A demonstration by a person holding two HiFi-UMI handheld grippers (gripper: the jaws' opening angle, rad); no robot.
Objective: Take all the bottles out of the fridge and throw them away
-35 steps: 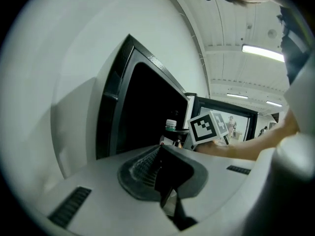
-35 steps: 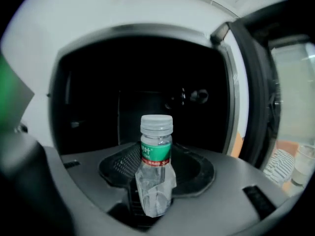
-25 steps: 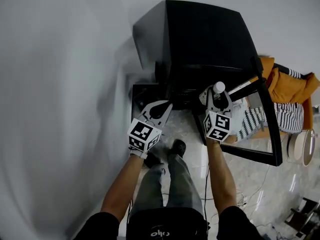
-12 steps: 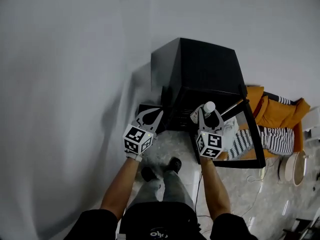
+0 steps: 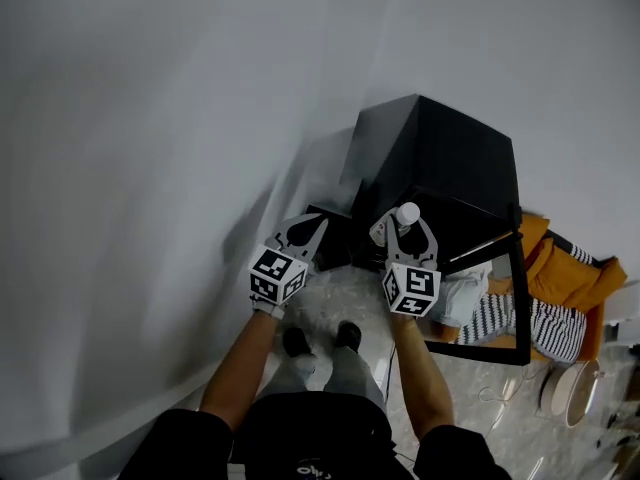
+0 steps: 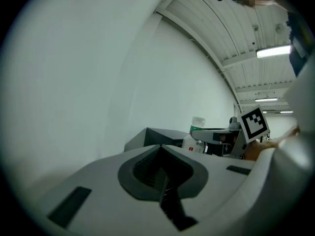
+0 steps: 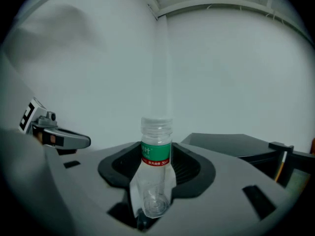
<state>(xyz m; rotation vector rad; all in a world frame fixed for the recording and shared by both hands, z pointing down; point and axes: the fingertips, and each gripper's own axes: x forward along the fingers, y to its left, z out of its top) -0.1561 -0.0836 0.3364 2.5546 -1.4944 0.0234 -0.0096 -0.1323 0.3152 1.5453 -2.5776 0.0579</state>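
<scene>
My right gripper (image 5: 404, 230) is shut on a clear plastic bottle (image 7: 156, 132) with a green label and a white cap (image 5: 407, 213). The bottle stands upright between the jaws, in front of the open black fridge (image 5: 440, 158). The fridge door (image 5: 522, 298) swings out to the right. My left gripper (image 5: 303, 230) hangs beside the right one, to its left, shut with nothing in it. In the left gripper view its jaws (image 6: 160, 149) meet, and the bottle (image 6: 196, 134) shows beyond them in the right gripper (image 6: 221, 134).
A plain white wall fills the left and far side. Orange and striped cloth (image 5: 560, 298) lies on the floor behind the fridge door. A round white object (image 5: 565, 388) sits at the lower right. A low black box (image 5: 325, 218) stands left of the fridge. The person's shoes (image 5: 320, 338) are on the marble floor.
Both grippers have risen and come back from the fridge opening, the bottle still held in the right one. The fridge now sits further right and looks smaller.
</scene>
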